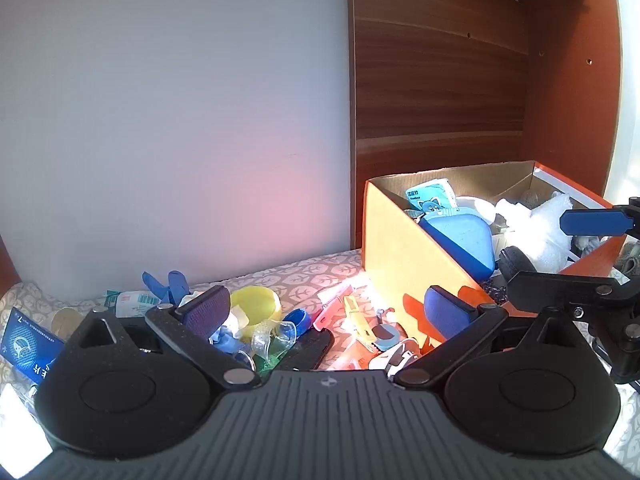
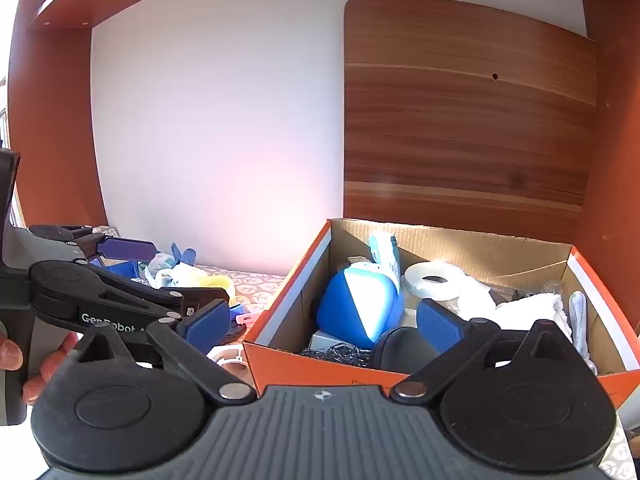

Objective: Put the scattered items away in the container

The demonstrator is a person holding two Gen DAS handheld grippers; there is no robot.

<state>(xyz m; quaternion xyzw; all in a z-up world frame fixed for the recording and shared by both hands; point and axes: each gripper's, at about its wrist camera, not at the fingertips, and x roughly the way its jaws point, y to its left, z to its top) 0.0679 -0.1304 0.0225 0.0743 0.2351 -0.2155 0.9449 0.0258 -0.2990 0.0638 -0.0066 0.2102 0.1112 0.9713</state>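
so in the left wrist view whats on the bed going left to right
dark blue packet → yellow lid → pink clip → yellow clothespin → orange cardboard box

- The left gripper has black, speckled linkage arms, silver pivot screws and blue ribbed pads.
- The right gripper matches it, above a grey ribbed base.
- White "GenRobot" lettering marks one black arm.
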